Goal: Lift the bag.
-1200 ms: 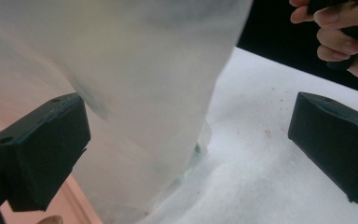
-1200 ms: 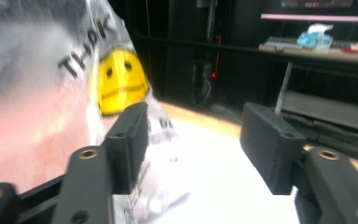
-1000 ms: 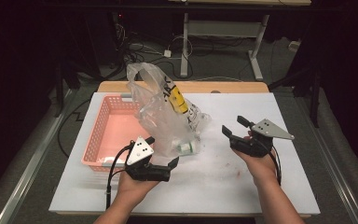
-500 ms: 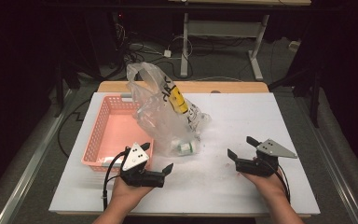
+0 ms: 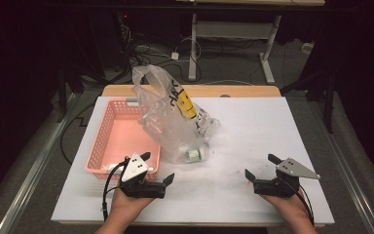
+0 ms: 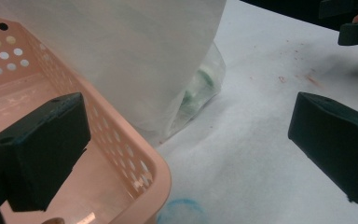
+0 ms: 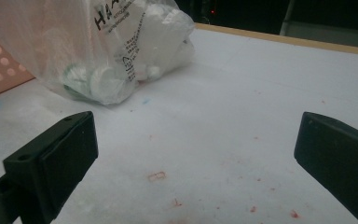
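Observation:
A clear plastic bag (image 5: 175,117) with black print and a yellow label stands mid-table, with small white bottles (image 5: 193,155) lying in its bottom. It leans against a pink perforated basket (image 5: 108,146). My left gripper (image 5: 157,168) is open at the basket's near right corner. In the left gripper view (image 6: 191,144) one jaw hangs over the basket rim (image 6: 140,154) and the other over the table, with the bag (image 6: 135,56) just ahead. My right gripper (image 5: 262,166) sits low at the front right, and its jaws have just been opening with nothing between them (image 7: 196,158). The bag (image 7: 98,42) lies well ahead of it.
A white sheet (image 5: 253,126) with small red stains (image 7: 156,176) covers the table. A wooden edge (image 5: 214,90) shows at the far side. A faint blue mark (image 6: 182,210) lies by the basket corner. Cables and metal table legs (image 5: 193,53) are on the dark floor behind.
Both hands have drawn back from the bag toward the table's near edge, the right one farther and lower. The right gripper's jaws stand wider than before.

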Action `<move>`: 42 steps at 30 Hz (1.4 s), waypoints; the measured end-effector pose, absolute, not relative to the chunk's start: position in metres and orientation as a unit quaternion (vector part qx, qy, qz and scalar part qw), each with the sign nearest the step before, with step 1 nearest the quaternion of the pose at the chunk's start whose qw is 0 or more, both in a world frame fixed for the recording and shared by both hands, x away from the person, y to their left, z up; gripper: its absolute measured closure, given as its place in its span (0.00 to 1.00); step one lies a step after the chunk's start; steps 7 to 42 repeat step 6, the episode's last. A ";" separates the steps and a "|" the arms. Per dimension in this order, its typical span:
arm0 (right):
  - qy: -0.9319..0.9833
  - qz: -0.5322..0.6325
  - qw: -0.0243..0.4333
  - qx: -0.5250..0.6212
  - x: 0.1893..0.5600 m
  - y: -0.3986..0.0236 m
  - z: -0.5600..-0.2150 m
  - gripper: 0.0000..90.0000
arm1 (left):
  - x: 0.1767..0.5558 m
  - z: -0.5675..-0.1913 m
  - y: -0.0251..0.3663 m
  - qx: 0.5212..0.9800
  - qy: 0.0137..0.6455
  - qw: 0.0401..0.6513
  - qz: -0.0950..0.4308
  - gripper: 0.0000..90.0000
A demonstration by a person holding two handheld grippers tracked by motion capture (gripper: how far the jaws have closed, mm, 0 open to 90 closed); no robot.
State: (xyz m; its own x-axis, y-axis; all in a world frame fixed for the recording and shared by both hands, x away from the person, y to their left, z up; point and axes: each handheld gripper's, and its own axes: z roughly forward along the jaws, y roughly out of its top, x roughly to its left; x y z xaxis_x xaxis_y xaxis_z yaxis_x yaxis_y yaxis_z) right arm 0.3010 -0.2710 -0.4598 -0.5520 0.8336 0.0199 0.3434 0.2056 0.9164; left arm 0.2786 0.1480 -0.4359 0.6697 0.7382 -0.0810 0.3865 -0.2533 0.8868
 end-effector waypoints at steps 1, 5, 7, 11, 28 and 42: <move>0.735 0.486 0.252 0.400 0.301 -0.271 -0.460 0.00 | 0.278 -0.436 0.148 0.770 0.365 0.492 0.180 0.00; 0.734 0.489 0.251 0.398 0.301 -0.270 -0.460 0.00 | 0.277 -0.437 0.149 0.769 0.368 0.491 0.182 0.00; 0.735 0.489 0.250 0.398 0.301 -0.270 -0.461 0.00 | 0.277 -0.437 0.150 0.769 0.368 0.489 0.184 0.00; 0.735 0.489 0.250 0.398 0.301 -0.270 -0.461 0.00 | 0.277 -0.437 0.150 0.769 0.368 0.489 0.184 0.00; 0.735 0.489 0.250 0.398 0.301 -0.270 -0.461 0.00 | 0.277 -0.437 0.150 0.769 0.368 0.489 0.184 0.00; 0.735 0.489 0.250 0.398 0.301 -0.270 -0.461 0.00 | 0.277 -0.437 0.150 0.769 0.368 0.489 0.184 0.00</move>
